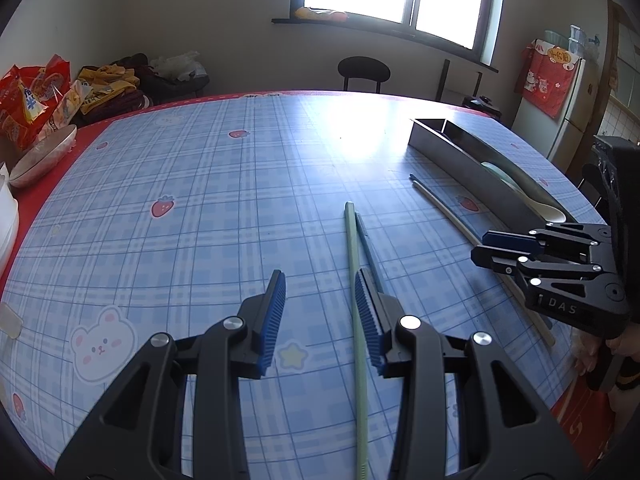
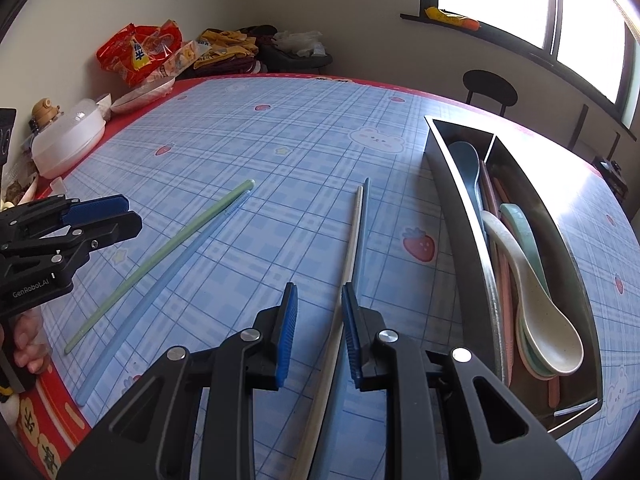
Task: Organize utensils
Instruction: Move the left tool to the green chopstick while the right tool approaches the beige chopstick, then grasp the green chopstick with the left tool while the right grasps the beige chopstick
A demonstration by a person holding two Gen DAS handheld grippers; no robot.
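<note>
A green chopstick [image 1: 353,264] and a blue chopstick [image 1: 365,240] lie side by side on the checked tablecloth. My left gripper [image 1: 320,276] hovers over them, open, and the green one runs just inside its right pad. Further right lie a white chopstick [image 2: 351,248] and another blue chopstick [image 2: 365,216]. My right gripper [image 2: 319,288] is open above their near ends, the white one close by its right pad. A metal tray [image 2: 460,220] on the right holds spoons [image 2: 548,320] and pink chopsticks [image 2: 506,280] in its near compartment.
Snack bags [image 2: 140,52], a shallow dish [image 2: 140,94] and a white lidded container [image 2: 72,136] crowd the table's far left edge. A round-backed chair [image 2: 490,88] stands behind the table under the window. A fridge [image 1: 560,120] is at the right.
</note>
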